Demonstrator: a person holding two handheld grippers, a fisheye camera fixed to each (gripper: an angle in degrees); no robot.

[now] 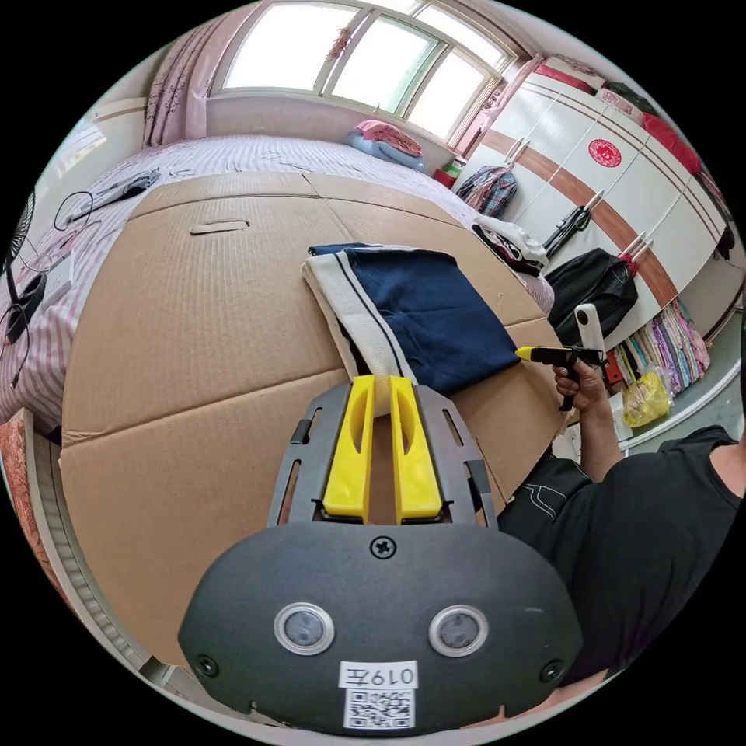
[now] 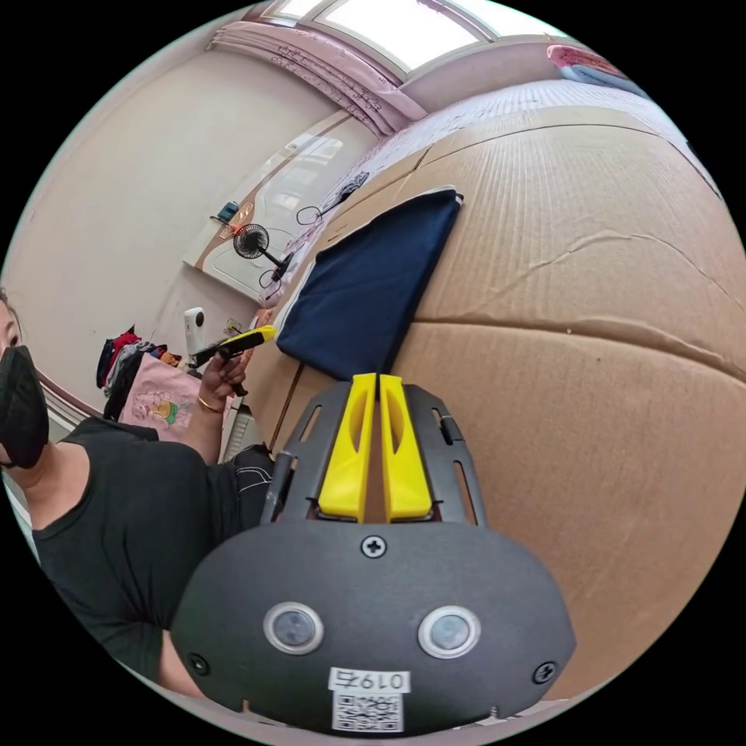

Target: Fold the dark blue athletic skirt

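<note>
- Left gripper view: the dark blue athletic skirt (image 1: 423,315) lies on the cardboard sheet (image 1: 194,311) spread over the bed (image 1: 233,151), already folded into a compact rectangle, its cream waistband (image 1: 350,311) with dark stripes forming the near-left edge.
- The left gripper (image 1: 381,388) has its yellow jaws close together with a narrow gap, and the waistband's end runs into that gap; it looks clamped on the waistband, though the contact itself is partly hidden by the jaw tips.
- The right gripper (image 1: 528,354) shows in the person's hand (image 1: 583,385), its yellow tip at or just above the skirt's right edge; I cannot tell from here whether it touches the cloth.
- Judging by the tidy shape, most of the folding seems done; what is left is probably one more fold or a squaring-up of the edges.
- Right gripper view: the right gripper (image 2: 378,382) has its jaws pressed together with nothing visible between them, the tips just at the skirt's (image 2: 365,287) near corner.
- The skirt lies flat on the cardboard sheet (image 2: 583,311), smooth and unwrinkled.
- The left gripper (image 2: 260,336) shows at the skirt's left edge, held level by the person's hand (image 2: 221,373) with the forearm raised from the elbow.
</note>
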